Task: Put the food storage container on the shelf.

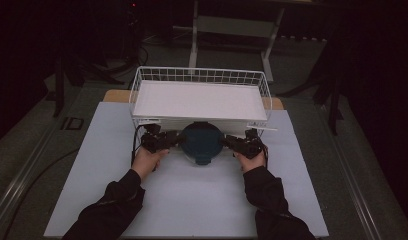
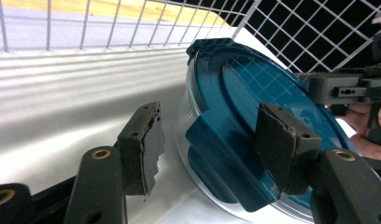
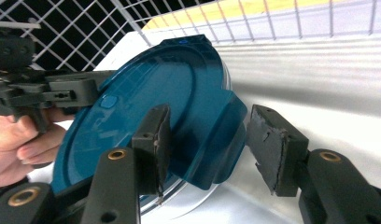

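A: The teal-lidded container (image 1: 202,142) sits at the table's (image 1: 92,165) centre, against the wire basket's (image 1: 137,90) front wall. Left gripper (image 1: 176,139) at its nine o'clock, right gripper (image 1: 226,140) at three.

B: Both sets of jaws stand apart around a lid flap (image 2: 216,154), apparently pressing nothing. The container seems tilted; unheld, it could slide or drop flat.

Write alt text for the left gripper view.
A round clear container with a teal clip-on lid lies tilted against a white wire basket, one lid latch between the open left gripper fingers. The right gripper reaches in from the far side.
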{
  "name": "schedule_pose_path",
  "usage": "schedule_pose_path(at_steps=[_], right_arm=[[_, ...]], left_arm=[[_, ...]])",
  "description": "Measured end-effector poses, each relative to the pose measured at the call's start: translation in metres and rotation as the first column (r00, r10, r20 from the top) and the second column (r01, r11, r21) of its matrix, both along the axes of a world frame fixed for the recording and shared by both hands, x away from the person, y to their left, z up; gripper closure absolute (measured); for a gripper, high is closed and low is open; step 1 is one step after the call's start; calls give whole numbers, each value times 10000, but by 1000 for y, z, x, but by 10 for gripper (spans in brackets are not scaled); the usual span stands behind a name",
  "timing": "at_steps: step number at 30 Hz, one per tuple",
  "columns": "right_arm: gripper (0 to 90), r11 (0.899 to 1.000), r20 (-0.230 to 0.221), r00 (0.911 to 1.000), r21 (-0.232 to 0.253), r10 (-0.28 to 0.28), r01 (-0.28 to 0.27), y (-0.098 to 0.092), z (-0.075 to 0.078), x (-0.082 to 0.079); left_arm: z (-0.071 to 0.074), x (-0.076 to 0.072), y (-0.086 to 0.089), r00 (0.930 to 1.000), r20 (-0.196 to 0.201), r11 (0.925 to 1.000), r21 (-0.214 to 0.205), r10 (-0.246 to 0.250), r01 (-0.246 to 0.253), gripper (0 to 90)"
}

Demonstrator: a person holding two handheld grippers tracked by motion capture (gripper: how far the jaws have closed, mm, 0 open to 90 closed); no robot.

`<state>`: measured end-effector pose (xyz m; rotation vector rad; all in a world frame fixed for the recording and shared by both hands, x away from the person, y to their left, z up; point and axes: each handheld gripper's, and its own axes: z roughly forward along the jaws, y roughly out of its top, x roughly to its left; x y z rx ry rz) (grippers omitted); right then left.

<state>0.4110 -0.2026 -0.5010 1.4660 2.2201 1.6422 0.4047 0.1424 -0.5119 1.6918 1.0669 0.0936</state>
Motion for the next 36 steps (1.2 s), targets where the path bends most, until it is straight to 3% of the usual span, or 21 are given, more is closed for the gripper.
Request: schedule_pose_path(at_steps=[1,4,8,10,12,13,15,16,17,18,20,22,24,28,33,36], right_arm=[[489,10000,0,10000,0,0,0,0,0,0],[489,9997,296,9994,-154,-184,189,2,0,2],[490,9990,626,9975,-286,-315,334,3,1,2],[480,9990,531,9980,-293,-329,345,4,2,-1],[455,9987,567,9977,-325,-376,395,5,5,-6],[445,9991,892,9957,-311,-260,289,5,8,-9],[438,9989,919,9956,-401,-206,244,6,10,-11],[438,9982,1203,9927,-594,-27,99,6,12,-15],[438,9982,1203,9927,-594,-27,99,6,12,-15],[453,9982,1267,9919,-595,27,49,6,15,-20],[452,9987,1172,9930,-492,169,-112,4,17,-25],[453,9978,1296,9910,-608,337,-259,5,20,-33],[446,9971,1291,9904,-644,493,-412,6,21,-40],[419,9961,1205,9903,-615,699,-628,12,22,-57],[443,9931,1161,9871,-524,1102,-1047,21,23,-74],[459,9908,1201,9846,-636,1266,-1197,25,24,-80]], left_arm=[[0,2,0,9995,240,9998,78,-203,201,417],[0,1,-1,9994,355,9999,144,-11,6,416],[-1,1,-2,9994,355,10000,28,30,-31,408],[0,0,-1,9995,263,9998,94,175,-177,389],[1,-2,-2,9997,219,9999,-110,81,-79,296],[1,-5,-3,9989,433,9998,-60,-188,191,219],[2,-8,-4,9983,451,9993,-101,-368,373,189],[4,-10,-3,9928,765,9958,123,-919,912,133],[4,-10,-3,9928,765,9958,123,-919,912,129],[6,-17,-2,9925,861,9959,-183,-869,888,85],[8,-18,1,9897,1051,9952,-25,-968,976,8],[13,-28,2,9925,938,9955,-461,-778,824,7],[17,-37,3,9886,1073,9943,65,-1061,1060,1],[21,-50,2,9844,1093,9900,443,-1381,1340,1],[25,-62,1,9817,1058,9871,403,-1584,1550,1],[30,-71,-1,9788,1169,9848,629,-1685,1620,1]])
